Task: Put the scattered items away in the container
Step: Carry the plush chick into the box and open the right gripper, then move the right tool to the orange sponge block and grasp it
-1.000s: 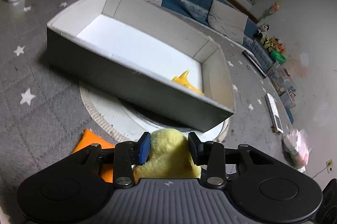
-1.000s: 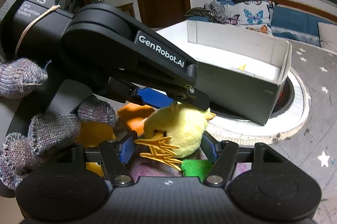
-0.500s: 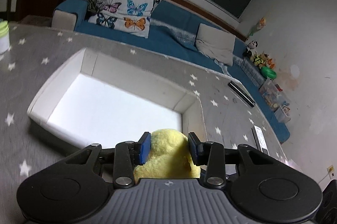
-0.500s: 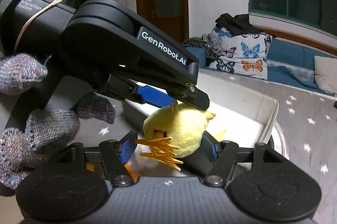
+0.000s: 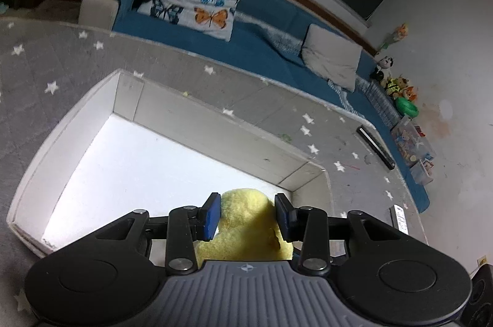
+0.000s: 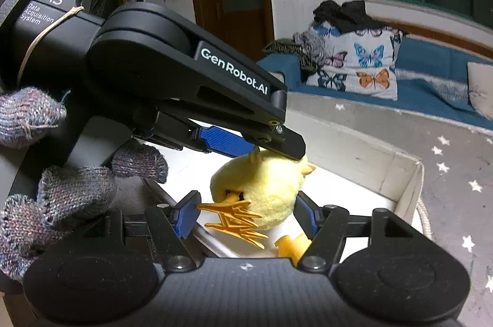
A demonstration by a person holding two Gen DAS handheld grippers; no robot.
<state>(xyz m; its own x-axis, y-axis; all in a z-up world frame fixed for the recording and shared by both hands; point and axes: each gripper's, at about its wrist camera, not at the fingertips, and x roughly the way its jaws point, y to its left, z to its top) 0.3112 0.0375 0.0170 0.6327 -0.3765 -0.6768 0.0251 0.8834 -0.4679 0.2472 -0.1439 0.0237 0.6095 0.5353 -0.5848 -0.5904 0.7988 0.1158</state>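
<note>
carried since a second ago from beside the white box (image 5: 129, 99) to above its floor: yellow plush chick (image 6: 262, 188), clamped in left gripper (image 5: 248, 214). right gripper (image 6: 246, 217) spread apart around chick's orange feet, not gripping. readable on left gripper: "genrobot.ai", "das data acquisition system".

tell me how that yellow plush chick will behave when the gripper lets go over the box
The yellow plush chick looks soft and light, so it should land gently in the white box. Its rounded body may roll a bit. The left gripper pads dent the fuzz, so it is squashy, not fragile.
</note>
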